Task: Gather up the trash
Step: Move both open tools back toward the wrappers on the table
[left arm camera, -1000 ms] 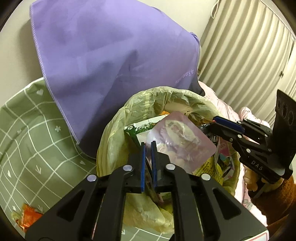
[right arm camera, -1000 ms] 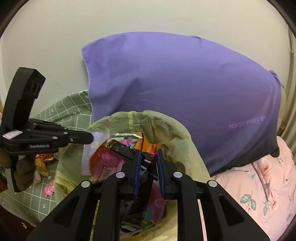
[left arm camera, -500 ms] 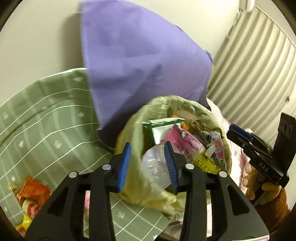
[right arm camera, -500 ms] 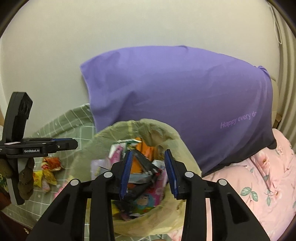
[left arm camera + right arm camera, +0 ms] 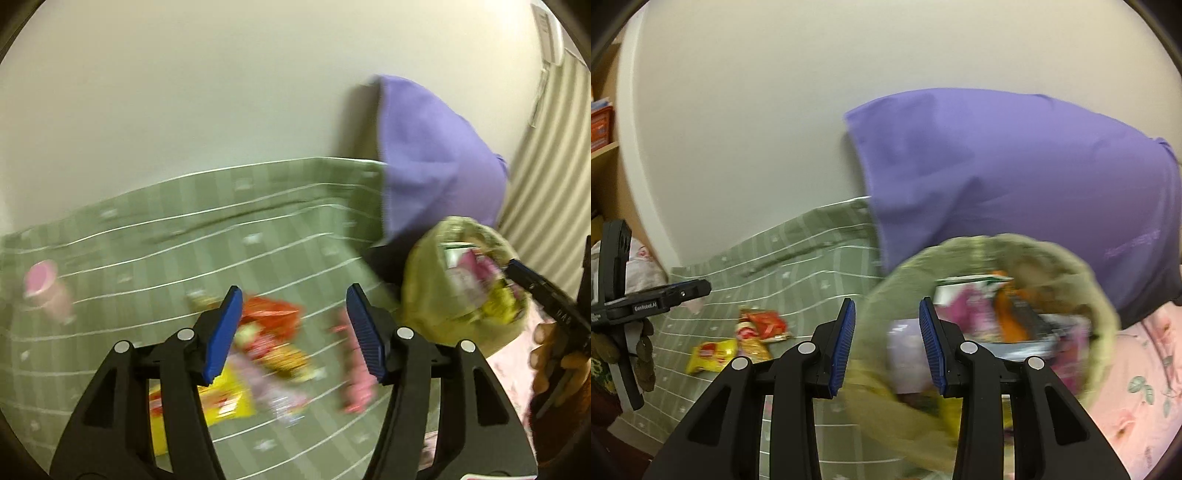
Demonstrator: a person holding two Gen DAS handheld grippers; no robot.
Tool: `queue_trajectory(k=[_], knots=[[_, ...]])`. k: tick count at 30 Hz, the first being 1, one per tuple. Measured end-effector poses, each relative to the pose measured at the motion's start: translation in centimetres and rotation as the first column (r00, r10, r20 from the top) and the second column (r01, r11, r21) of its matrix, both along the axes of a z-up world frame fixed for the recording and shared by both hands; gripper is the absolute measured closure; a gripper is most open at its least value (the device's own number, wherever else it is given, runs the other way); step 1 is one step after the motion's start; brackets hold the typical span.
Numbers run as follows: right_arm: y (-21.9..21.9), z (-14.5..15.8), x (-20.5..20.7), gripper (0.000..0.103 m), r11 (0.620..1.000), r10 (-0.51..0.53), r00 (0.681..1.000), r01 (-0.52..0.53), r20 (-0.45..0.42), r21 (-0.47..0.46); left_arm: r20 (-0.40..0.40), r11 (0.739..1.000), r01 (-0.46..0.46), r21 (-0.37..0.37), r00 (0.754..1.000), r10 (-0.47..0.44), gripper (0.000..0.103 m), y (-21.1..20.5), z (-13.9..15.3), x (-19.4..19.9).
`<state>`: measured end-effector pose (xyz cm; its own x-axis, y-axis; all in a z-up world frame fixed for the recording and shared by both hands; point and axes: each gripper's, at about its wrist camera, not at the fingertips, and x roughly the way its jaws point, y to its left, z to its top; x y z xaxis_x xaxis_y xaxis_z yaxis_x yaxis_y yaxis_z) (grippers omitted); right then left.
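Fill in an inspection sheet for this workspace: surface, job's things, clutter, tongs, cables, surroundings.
Surface: green checked sheet; pink floral bedding beside it.
Job's things: yellow-green trash bag, open, full of wrappers; loose snack wrappers lying on the sheet.
Clutter: pink cup-like thing, blurred.
Tongs: left tongs open, empty, jaws just opened, above the wrappers; right tongs open at the bag's rim.
Cables: nothing seen.
Surroundings: purple pillow, cream wall, striped curtain.

Ahead of me a plain cream wall (image 5: 775, 110) rises behind the bed. A green grid-patterned sheet (image 5: 184, 240) meets a pink floral one (image 5: 1137, 387); a purple pillow (image 5: 1015, 166) leans against the wall. Striped curtains (image 5: 554, 166) hang right, a wooden shelf (image 5: 602, 155) left.
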<state>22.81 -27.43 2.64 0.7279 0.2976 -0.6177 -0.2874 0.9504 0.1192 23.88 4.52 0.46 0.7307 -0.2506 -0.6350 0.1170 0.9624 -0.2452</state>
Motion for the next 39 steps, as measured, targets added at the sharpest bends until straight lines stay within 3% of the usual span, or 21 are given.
queue_trajectory(k=[4, 8, 11, 15, 19, 27, 31, 36, 39], knots=[[3.0, -1.5, -0.1, 0.069, 0.998, 0.056, 0.998, -0.056, -0.037, 0.005, -0.024, 0.994, -0.109, -0.011, 0.994, 0.108, 0.042, 5.3, -1.6, -2.5], [6.5, -3.5, -0.3, 0.069, 0.993, 0.118, 0.989, -0.119, -0.085, -0.001, -0.073, 0.972, -0.221, -0.079, 0.974, 0.216, 0.040, 10.2, -3.5, -4.8], [8.9, -4.9, -0.4, 0.069, 0.986, 0.163, 0.979, -0.164, -0.122, -0.005, -0.087, 0.960, -0.254, -0.120, 0.966, 0.245, 0.034, 12.0, -4.5, -6.3], [11.7, -6.0, -0.7, 0.069, 0.973, 0.226, 0.962, -0.232, -0.154, -0.017, -0.147, 0.955, -0.239, -0.175, 0.965, 0.215, 0.029, 13.0, -6.3, -7.0], [13.0, -6.4, -1.1, 0.069, 0.964, 0.260, 0.951, -0.267, -0.166, -0.018, -0.184, 0.964, -0.215, -0.154, 0.965, 0.185, 0.029, 11.9, -7.8, -6.7], [12.5, -7.2, -1.7, 0.069, 0.964, 0.255, 0.944, -0.265, -0.209, -0.023, -0.163, 0.996, -0.088, -0.019, 0.983, 0.084, 0.029, 8.8, -8.7, -4.4], [11.6, -7.8, -2.1, 0.069, 0.968, 0.235, 0.944, -0.249, -0.233, -0.029, -0.152, 0.998, -0.015, 0.064, 0.988, 0.025, 0.029, 8.1, -8.8, -1.5], [10.8, -8.3, -2.7, 0.069, 0.973, 0.221, 0.939, -0.232, -0.262, -0.010, -0.197, 0.995, 0.042, 0.089, 0.980, -0.023, 0.030, 7.7, -9.4, 1.6], [11.7, -9.4, -2.9, 0.069, 0.964, 0.258, 0.917, -0.264, -0.305, 0.024, -0.205, 0.999, 0.020, 0.049, 0.979, -0.010, 0.032, 8.0, -9.2, 1.9]])
